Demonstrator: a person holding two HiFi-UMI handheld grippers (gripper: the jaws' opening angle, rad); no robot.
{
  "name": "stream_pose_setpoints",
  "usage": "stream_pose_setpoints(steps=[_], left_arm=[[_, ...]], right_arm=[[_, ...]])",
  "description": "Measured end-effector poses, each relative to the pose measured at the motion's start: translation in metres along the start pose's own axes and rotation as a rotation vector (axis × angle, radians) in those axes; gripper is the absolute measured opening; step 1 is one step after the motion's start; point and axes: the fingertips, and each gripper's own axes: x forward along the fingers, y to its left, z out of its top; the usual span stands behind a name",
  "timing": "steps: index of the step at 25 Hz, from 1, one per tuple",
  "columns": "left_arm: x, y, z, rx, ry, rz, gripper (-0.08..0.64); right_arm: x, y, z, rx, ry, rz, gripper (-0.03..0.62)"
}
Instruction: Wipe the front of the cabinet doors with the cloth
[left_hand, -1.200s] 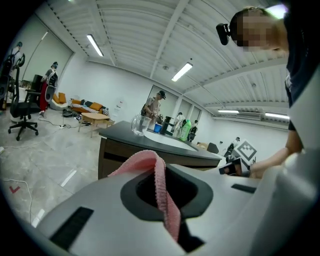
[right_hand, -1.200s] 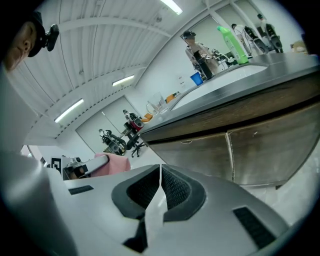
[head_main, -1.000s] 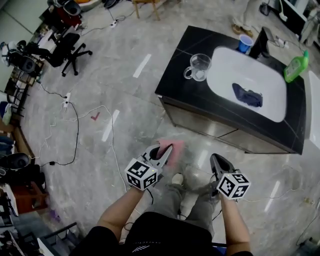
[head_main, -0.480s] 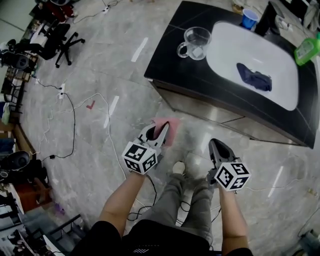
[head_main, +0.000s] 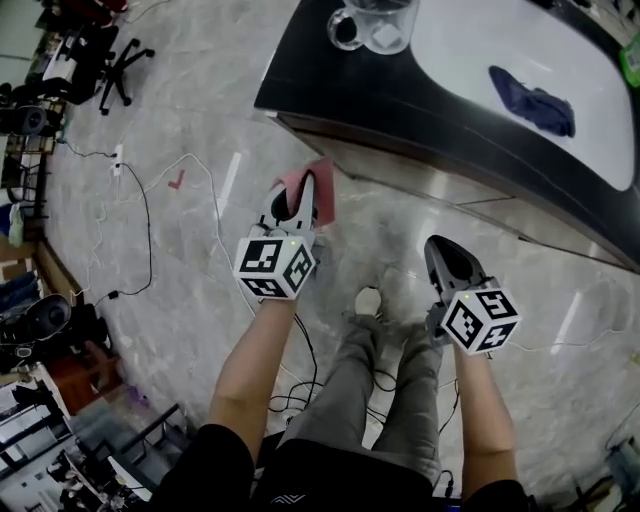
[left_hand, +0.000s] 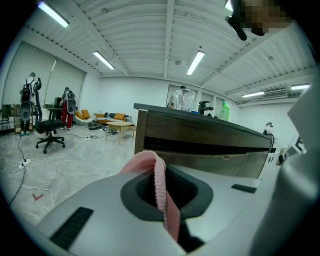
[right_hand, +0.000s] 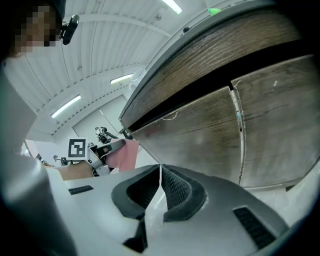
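Pale marbled floor (head_main: 190, 310) of a wide workshop, with cables (head_main: 150, 225) and an office chair (head_main: 100, 55) off to the left. A black counter (head_main: 320, 85) holds a white sink (head_main: 470, 40), a glass mug (head_main: 370, 22) and a dark blue rag (head_main: 535, 98). Below it are 2 wood-grain cabinet doors (right_hand: 260, 125). The left gripper (head_main: 303, 198) is clamped on the pink cloth (head_main: 322, 185) near the cabinet's left corner, and the right gripper (head_main: 447, 258) is closed and empty.

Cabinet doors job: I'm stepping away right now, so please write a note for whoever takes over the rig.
Left tongs: shut on the pink cloth, held up near the cabinet's left corner, not touching it.
Right tongs: shut, empty, pointed at the cabinet doors, apart from them.
Done: cloth is gripped and the person stands at the cabinet front.
Left: bring the cloth onto the doors and wipe both fronts; no wiping contact yet.
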Motion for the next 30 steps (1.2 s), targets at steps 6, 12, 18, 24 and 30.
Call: stream_pose_setpoints(steps=[6, 12, 18, 24, 30], left_arm=[[0.026, 0.014, 0.004, -0.005, -0.027, 0.030, 0.008], [0.042, -0.019, 0.002, 0.020, -0.026, -0.051, 0.009], [0.057, -0.071, -0.010, 0.024, -0.010, -0.130, 0.008], [0.071, -0.137, -0.030, 0.022, 0.018, -0.216, 0.008], [0.083, -0.200, -0.046, 0.012, 0.035, -0.288, 0.008]], right_arm=[[0.007, -0.005, 0.005, 0.022, -0.033, 0.013, 0.038], [-0.001, -0.016, 0.005, 0.034, -0.061, 0.005, 0.038], [-0.024, -0.039, 0.005, 0.046, -0.082, -0.017, 0.038], [-0.060, -0.072, 0.005, 0.065, -0.116, -0.057, 0.038], [-0.097, -0.102, 0.004, 0.074, -0.152, -0.102, 0.038]])
